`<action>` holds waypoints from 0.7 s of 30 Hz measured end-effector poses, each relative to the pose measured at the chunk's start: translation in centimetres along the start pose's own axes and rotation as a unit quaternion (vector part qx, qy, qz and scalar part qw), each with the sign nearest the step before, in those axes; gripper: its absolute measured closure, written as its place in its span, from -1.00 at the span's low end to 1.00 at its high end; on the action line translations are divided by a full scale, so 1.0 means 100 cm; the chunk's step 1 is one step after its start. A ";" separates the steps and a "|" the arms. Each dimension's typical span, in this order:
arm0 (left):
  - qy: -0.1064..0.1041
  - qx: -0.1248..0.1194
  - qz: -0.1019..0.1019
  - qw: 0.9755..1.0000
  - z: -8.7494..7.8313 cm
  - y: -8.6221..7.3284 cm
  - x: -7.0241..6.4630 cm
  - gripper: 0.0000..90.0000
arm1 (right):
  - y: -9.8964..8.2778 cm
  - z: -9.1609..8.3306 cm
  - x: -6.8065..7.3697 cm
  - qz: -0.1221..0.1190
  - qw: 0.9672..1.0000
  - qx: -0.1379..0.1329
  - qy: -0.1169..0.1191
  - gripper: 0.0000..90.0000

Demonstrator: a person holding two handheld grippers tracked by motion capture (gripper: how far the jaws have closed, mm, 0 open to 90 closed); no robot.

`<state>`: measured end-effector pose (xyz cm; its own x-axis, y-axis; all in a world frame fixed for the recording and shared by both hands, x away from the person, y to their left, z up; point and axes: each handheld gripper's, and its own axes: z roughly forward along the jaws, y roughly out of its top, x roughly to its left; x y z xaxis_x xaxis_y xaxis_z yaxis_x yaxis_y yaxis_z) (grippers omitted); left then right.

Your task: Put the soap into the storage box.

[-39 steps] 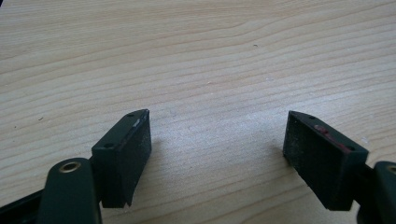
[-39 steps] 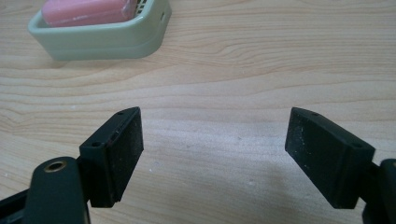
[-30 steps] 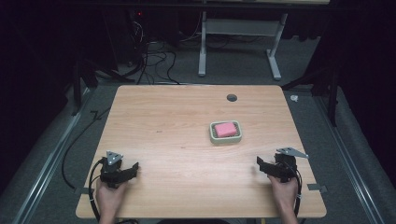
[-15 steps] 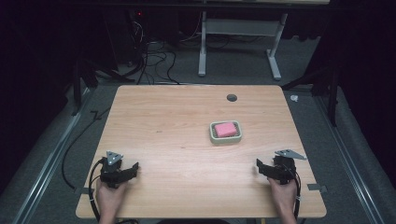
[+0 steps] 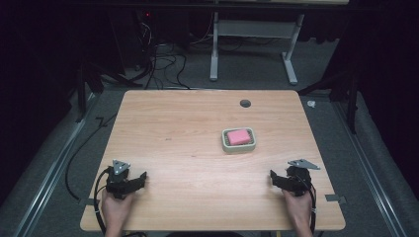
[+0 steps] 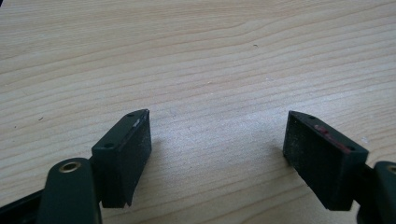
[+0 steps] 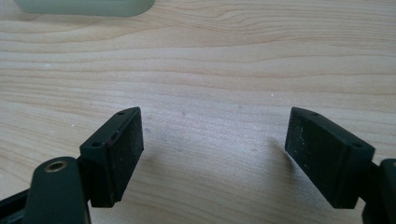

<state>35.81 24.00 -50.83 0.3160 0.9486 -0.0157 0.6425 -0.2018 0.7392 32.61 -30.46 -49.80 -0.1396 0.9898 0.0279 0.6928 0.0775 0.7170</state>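
1. High view: the pink block point(image 5: 238, 137) lies in a pale green dish point(image 5: 227, 146), which stands on the worktop point(image 5: 173, 128) a little right of the middle. The right claw point(image 5: 273, 177) rests near the front right corner, and the left claw point(image 5: 142, 177) rests near the front left corner. The dish is forward and to the left of the right claw, and forward and far to the right of the left claw. The right hand point(image 5: 298, 206) is clearly the nearer one, so I judge that it is the one to reach. The block has its long axis about across the worktop, slightly turned. Both claws point inward, toward each other, and neither one touches anything but the wood.

2. Left gripper view: the left claw point(image 6: 217, 154) is spread wide, with both black jaws far apart and bare wood between them. It holds nothing.

3. Right gripper view: the right claw point(image 7: 215, 156) is also released wide and grasps nothing. The dish point(image 7: 84, 7) appears at the upper left edge, well apart from the jaws. To come at the block, this claw probably must go forward and turn to its left.
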 end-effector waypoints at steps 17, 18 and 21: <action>0.000 0.000 0.000 1.000 0.000 0.000 0.000 -0.47 | -0.003 0.003 0.004 -0.019 1.000 0.003 -0.014 -0.58; 0.000 0.000 0.000 1.000 0.000 0.000 0.000 -0.47 | -0.003 0.003 0.004 -0.018 1.000 0.003 -0.014 -0.58; 0.000 0.000 0.000 1.000 0.000 0.000 0.000 -0.47 | -0.003 0.003 0.004 -0.018 1.000 0.003 -0.014 -0.58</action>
<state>35.80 24.00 -50.84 0.3157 0.9487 -0.0160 0.6423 -0.2012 0.7396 32.61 -30.03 -50.22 -0.1449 0.9893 -0.0183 0.6915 0.1144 0.7132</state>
